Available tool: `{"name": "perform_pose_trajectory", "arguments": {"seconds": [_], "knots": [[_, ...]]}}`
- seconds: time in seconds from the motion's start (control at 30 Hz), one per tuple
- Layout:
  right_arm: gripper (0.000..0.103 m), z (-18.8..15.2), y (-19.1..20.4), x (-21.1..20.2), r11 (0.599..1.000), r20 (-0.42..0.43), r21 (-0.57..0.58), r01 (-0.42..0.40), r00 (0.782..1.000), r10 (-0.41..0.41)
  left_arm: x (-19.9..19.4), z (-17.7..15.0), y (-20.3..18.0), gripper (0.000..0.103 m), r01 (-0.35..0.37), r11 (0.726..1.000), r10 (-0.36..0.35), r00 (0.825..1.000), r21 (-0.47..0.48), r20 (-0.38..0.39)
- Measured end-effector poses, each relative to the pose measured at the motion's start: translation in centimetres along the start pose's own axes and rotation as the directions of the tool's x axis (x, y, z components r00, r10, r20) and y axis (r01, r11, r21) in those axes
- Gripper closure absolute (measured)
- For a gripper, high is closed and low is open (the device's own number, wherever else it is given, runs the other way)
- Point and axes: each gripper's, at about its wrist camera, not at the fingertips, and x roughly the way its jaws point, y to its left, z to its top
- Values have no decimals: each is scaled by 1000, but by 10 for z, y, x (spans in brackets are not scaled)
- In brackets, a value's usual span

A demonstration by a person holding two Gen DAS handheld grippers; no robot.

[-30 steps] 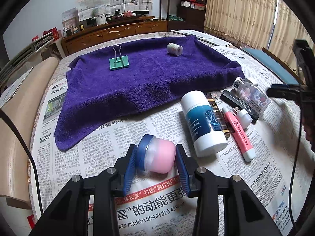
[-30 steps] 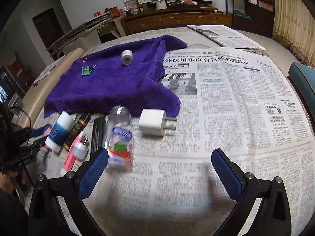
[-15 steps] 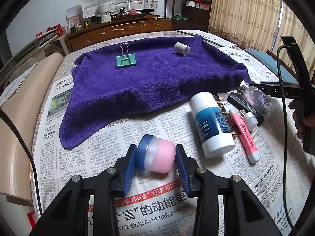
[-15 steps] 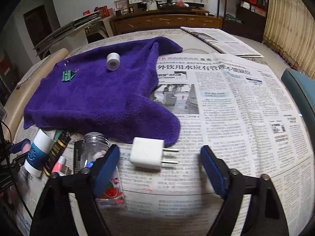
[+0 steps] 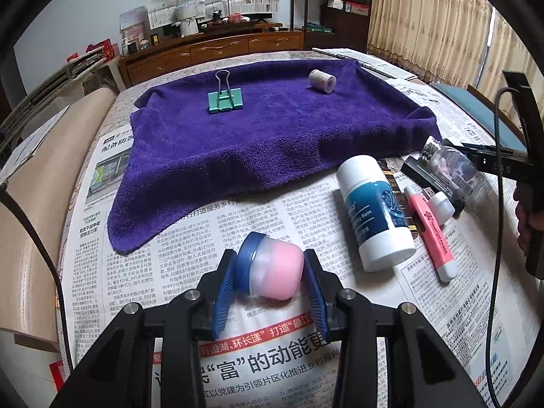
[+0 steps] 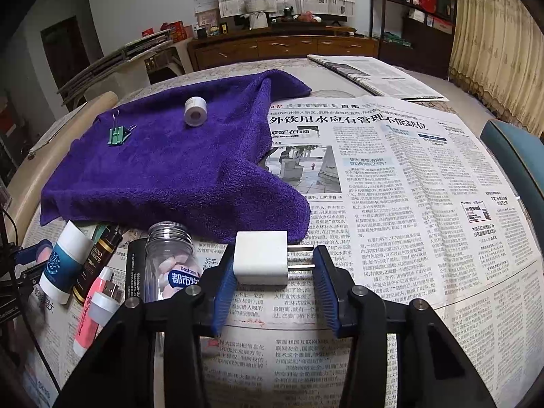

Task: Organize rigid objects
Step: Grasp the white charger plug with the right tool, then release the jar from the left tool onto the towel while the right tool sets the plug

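Binder clip (image 5: 225, 101) and tape roll (image 5: 322, 81) on purple towel (image 5: 272, 142). Left tool (image 5: 270, 273) grips pink jar (image 5: 273, 268); right tool (image 6: 273, 272) straddles white charger (image 6: 261, 261), contact unclear. Five items left.

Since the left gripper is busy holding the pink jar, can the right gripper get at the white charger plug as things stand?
Probably yes: the right gripper already brackets the white charger plug, one finger at its body, the other at its prong tips, nothing between.

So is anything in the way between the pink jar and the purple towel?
Nothing visible is. The left gripper is shut on the pink jar, and only bare newspaper lies between it and the purple towel. The white bottle lies off to the right.
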Motion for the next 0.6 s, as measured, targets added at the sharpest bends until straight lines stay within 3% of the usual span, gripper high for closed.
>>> {"name": "perform_pose_trajectory", "arguments": {"seconds": [0.6], "knots": [[59, 11, -9, -25, 998, 27, 13, -59, 998, 58, -19, 13, 16, 65, -10, 998, 12, 999, -56, 48]]}}
